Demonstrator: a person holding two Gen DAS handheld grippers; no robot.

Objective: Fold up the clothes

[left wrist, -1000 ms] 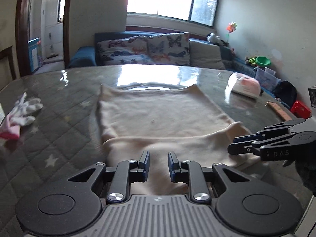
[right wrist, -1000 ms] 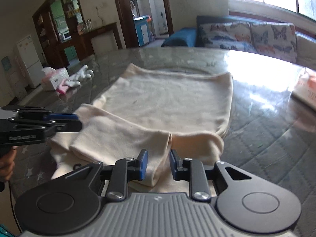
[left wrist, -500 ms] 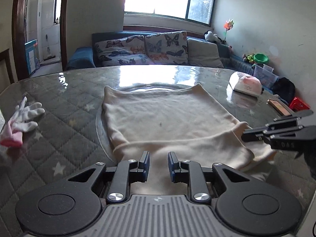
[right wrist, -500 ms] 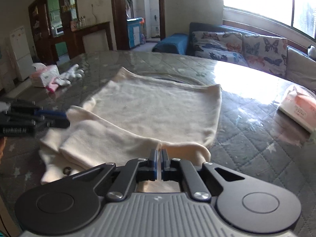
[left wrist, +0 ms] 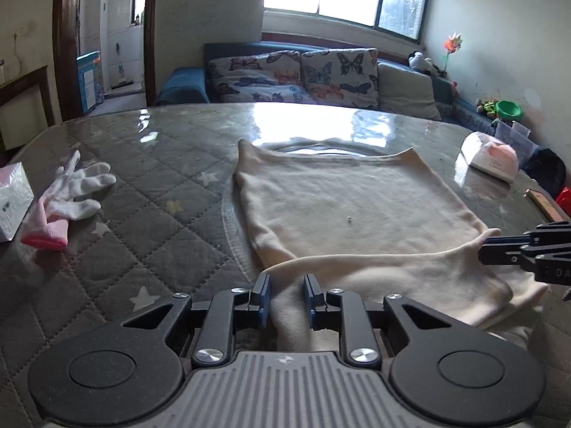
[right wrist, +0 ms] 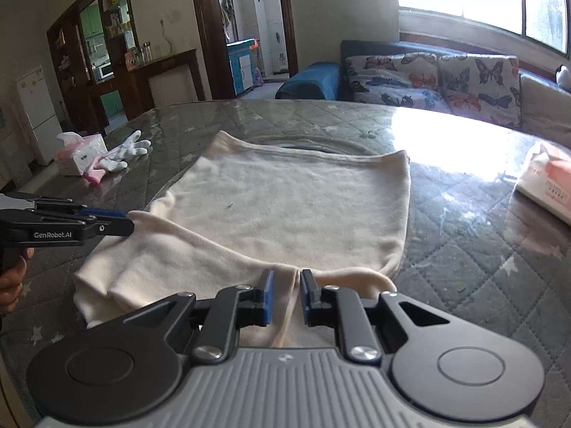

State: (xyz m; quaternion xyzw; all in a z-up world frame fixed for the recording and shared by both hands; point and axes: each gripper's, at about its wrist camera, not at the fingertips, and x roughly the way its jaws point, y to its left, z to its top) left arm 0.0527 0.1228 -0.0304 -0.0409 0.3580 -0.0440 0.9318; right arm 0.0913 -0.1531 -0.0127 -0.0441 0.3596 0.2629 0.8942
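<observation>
Cream garment [left wrist: 342, 210] is lying flat on the quilted table [left wrist: 150, 185], its near edge folded over. Left gripper [left wrist: 285, 297] and right gripper [right wrist: 284, 296] are both hovering spread at that fold, cloth between their fingers. White glove [left wrist: 76, 192] is resting well left.

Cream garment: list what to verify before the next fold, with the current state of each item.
1. Left tongs placed at the near fold: ok, fabric lies between the pads.
2. Left tongs clamped: not ok, the pads stand apart.
3. Right tongs clamped: not ok, there is a gap between the pads with the seam running through it.
4. Cream garment lying flat: ok on the far part, not ok at the near edge, which is doubled over and bunched.
5. Clutter clear of the cloth: ok, the white glove and the tissue pack lie apart from it.
6. Lower layers lined up under the fold: cannot tell.
</observation>
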